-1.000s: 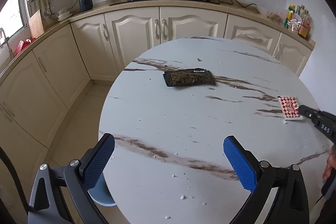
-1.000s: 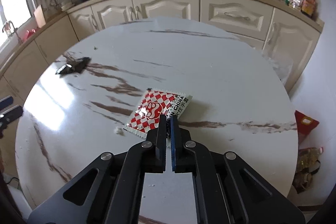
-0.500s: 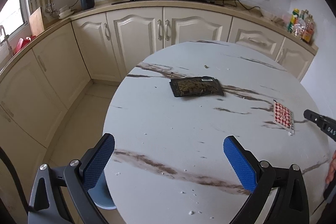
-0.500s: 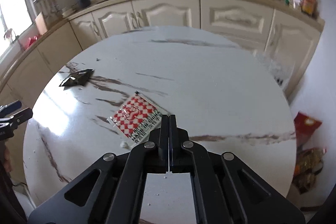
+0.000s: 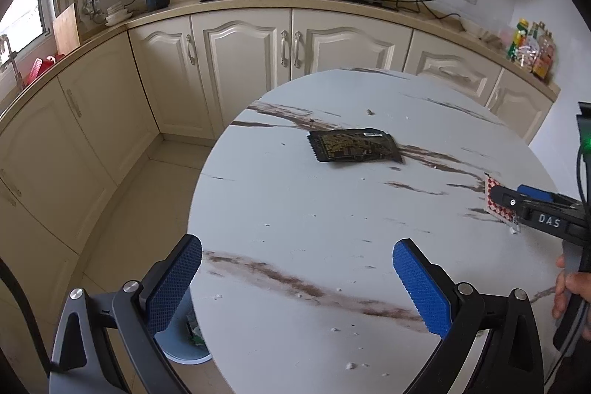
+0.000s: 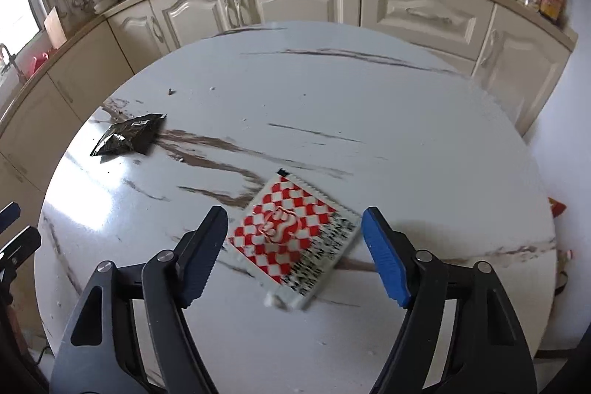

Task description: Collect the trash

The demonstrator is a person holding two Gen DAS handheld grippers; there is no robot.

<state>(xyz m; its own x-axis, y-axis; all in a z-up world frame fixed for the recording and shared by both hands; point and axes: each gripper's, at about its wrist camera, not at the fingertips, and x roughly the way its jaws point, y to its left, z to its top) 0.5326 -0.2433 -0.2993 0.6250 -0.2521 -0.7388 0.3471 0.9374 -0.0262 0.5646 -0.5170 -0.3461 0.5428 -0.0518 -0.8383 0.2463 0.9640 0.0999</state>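
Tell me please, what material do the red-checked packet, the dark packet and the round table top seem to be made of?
Red-checked packet: probably thin printed plastic film; crimped, serrated edge and slight gloss.
Dark packet: likely glossy plastic or foil laminate; it glints and wrinkles.
Table top: polished marble or marble-look stone; white with brown veins, reflecting window light.

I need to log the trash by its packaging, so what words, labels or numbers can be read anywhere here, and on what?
"DAS": white letters on the right gripper, seen from the left wrist.
Red-and-white checkered packet: black print along one edge, too blurred to read.
Dark packet: small white label, too small to read.
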